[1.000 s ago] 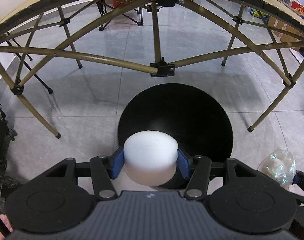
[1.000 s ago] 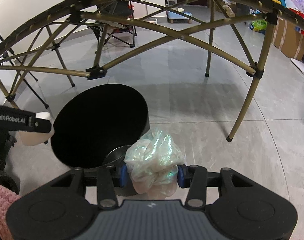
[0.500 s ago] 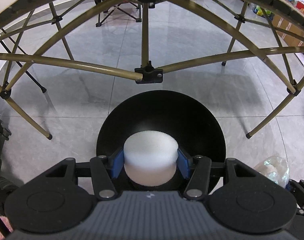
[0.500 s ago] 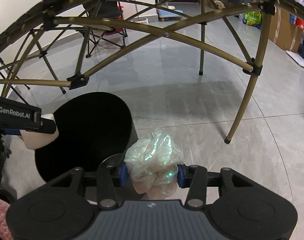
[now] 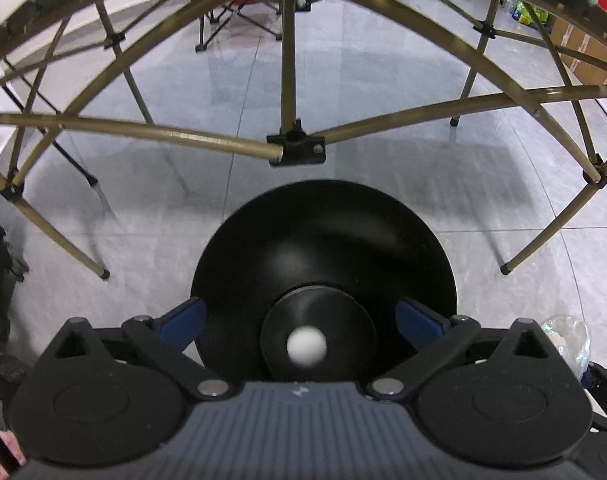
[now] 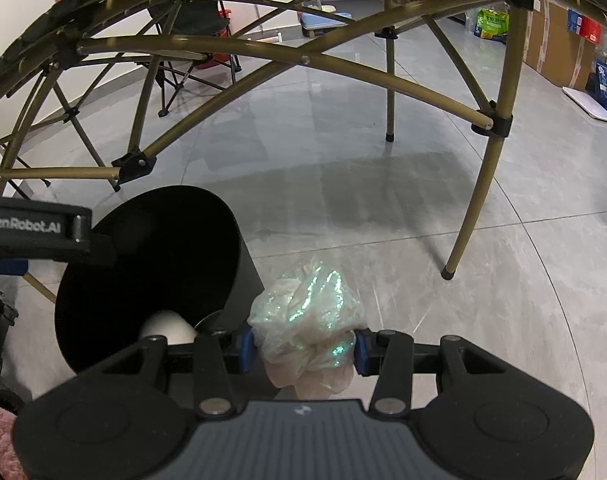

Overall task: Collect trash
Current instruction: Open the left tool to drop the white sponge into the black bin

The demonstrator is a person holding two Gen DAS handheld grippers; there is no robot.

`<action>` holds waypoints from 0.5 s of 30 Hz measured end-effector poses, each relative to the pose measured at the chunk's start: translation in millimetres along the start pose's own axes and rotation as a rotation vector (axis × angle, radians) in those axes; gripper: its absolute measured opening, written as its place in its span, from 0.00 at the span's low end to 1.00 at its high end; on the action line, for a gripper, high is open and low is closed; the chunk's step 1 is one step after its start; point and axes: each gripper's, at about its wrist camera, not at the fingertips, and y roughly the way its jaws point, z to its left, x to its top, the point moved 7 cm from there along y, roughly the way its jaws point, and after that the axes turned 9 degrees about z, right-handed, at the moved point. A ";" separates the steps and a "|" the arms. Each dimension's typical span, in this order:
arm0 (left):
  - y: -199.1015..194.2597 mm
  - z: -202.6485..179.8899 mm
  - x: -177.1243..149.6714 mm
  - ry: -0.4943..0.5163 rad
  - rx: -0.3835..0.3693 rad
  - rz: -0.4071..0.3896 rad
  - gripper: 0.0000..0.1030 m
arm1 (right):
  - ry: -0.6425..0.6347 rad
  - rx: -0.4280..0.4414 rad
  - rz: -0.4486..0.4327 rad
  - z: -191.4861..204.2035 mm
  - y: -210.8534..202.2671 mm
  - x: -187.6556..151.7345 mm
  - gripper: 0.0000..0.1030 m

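Left tool opening, empty, white foam puck falling into black bin; right tool pinches iridescent wrapper beside the rim, risking a floor miss.

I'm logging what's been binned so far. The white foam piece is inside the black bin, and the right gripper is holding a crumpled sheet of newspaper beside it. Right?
Not quite. The right gripper is shut on a crumpled iridescent plastic wrapper, not newspaper, as the right wrist view shows. The rest stands: the white foam piece is inside the black bin, beside that wrapper.
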 end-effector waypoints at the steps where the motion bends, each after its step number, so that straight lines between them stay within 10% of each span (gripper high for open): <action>1: 1.0 1.4 0.3 -0.005 -0.004 0.008 1.00 | 0.001 -0.001 -0.001 -0.3 -0.5 -0.2 0.43; 15: -8.4 28.8 -4.8 -0.029 0.014 -0.011 1.00 | -0.036 -0.007 0.019 20.4 -5.3 1.3 0.43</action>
